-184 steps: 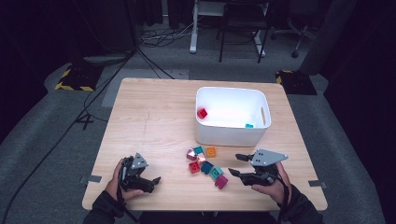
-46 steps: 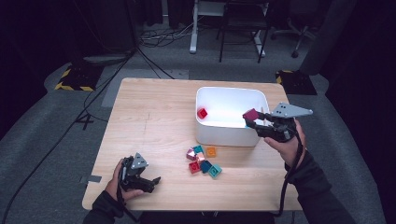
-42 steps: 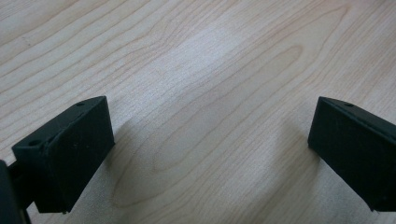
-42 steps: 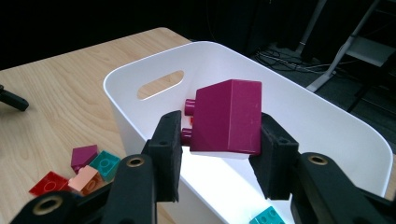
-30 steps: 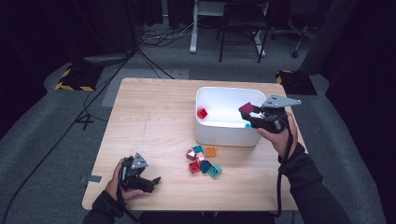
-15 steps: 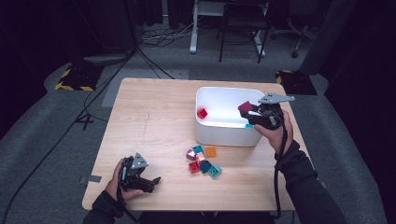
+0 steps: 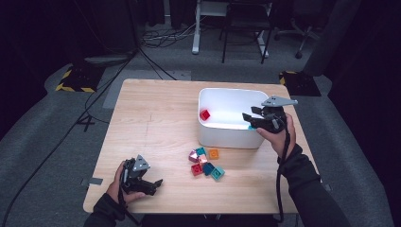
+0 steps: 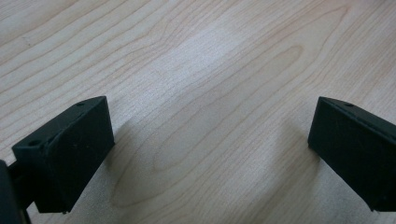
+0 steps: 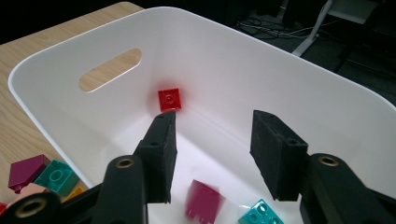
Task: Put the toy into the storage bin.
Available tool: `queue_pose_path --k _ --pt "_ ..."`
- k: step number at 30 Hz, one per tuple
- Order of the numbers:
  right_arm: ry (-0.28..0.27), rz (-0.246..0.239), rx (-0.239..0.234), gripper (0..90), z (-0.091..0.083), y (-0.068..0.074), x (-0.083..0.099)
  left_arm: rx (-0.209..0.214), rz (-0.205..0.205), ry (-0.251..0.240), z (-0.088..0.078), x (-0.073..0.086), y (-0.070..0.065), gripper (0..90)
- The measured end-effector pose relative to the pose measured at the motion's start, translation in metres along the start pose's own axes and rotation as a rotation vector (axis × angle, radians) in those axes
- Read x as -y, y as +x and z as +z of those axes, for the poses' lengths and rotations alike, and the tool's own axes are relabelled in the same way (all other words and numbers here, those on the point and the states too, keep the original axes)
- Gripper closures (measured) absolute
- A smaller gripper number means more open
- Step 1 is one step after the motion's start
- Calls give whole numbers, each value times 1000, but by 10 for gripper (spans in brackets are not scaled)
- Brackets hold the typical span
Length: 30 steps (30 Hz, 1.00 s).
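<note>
Over on the far right of the wooden table (image 7: pixel 156 118), the right gripper (image 7: pixel 253 119) hangs above the white bin (image 7: pixel 227 137). Its jaws have just been opening, they're parted now with nothing pinched, and a magenta block (image 9: pixel 203 199) shows blurred below them inside the bin, next to a teal block (image 9: pixel 257 213). A red block (image 7: pixel 204 114) sits at the bin's far end under the handle slot. The left gripper (image 7: pixel 150 183) rests near the front left corner, jaws wide apart over bare wood, holding nothing. A small pile of blocks (image 7: pixel 205 161) lies on the table just in front of the bin. Tabletop is light wood grain, pretty clean. The room's dark, grey carpet all round, cables (image 7: pixel 156 40) trailing on the floor, hazard-striped plates (image 7: pixel 73 79) on the floor, and a desk frame (image 7: pixel 208 23) at the back.
</note>
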State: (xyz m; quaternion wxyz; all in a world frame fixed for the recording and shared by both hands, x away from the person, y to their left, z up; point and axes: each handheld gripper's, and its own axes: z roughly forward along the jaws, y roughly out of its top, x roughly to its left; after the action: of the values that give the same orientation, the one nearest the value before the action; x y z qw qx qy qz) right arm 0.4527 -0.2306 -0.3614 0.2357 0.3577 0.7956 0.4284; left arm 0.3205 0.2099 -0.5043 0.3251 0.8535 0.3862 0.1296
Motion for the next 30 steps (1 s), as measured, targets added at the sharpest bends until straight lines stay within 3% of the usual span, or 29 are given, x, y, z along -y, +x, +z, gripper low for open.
queue_pose_path --k 3,18,24,30 --pt "-14 4 -6 506 -4 0 0 1 2 1 0 0 0 5" --pt "-110 -71 -33 422 -55 20 -1 1 2 0 0 0 0 5" --pt "-136 -107 -78 396 -72 37 14 1 4 2 0 0 0 5" --pt "-134 -145 -116 389 -76 52 32 -1 3 4 0 0 0 5"
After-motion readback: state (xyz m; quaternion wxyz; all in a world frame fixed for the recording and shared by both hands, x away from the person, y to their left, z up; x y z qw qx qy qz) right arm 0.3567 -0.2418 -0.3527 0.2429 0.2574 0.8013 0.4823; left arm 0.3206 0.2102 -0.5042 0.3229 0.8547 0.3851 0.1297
